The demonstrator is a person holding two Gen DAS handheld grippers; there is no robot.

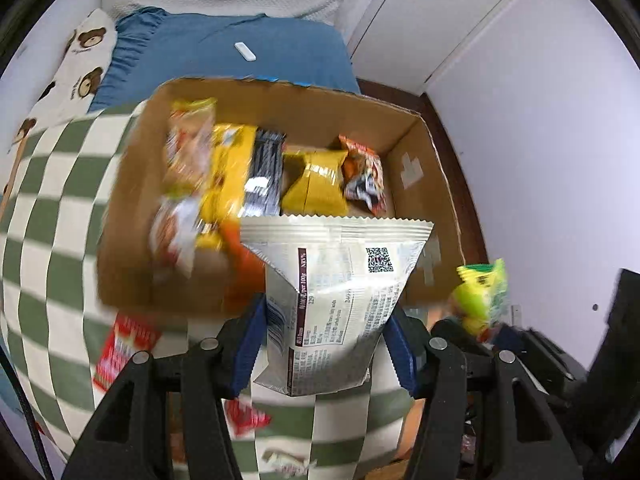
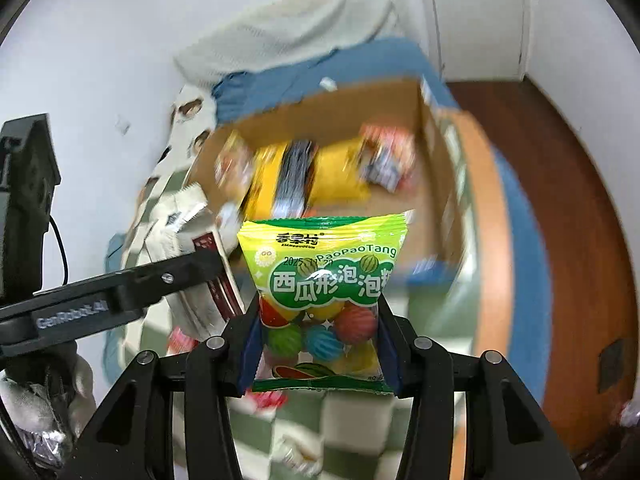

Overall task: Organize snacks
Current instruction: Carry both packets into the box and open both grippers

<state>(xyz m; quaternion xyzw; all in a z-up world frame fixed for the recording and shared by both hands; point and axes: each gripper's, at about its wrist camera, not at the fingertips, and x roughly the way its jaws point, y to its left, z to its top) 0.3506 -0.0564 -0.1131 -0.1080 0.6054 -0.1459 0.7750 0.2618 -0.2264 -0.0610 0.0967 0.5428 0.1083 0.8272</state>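
Observation:
My left gripper [image 1: 324, 344] is shut on a white snack bag [image 1: 336, 292] with printed text and a QR code, held up in front of the cardboard box [image 1: 424, 200]. My right gripper [image 2: 318, 340] is shut on a green and yellow bag of coloured gumballs [image 2: 320, 296]. That green bag [image 1: 482, 296] also shows at the right of the left wrist view. The white bag [image 2: 180, 240] and the left gripper's black arm [image 2: 120, 292] appear at the left of the right wrist view. The box [image 2: 452, 168] holds several yellow, black, orange and red packets.
The box stands on a green and white checked cloth [image 1: 52, 240] over a bed with a blue sheet [image 1: 240, 56]. Red packets [image 1: 120, 348] lie on the cloth below the box. A white wall and door [image 1: 540, 100] are to the right, with brown floor [image 2: 568, 200] beside the bed.

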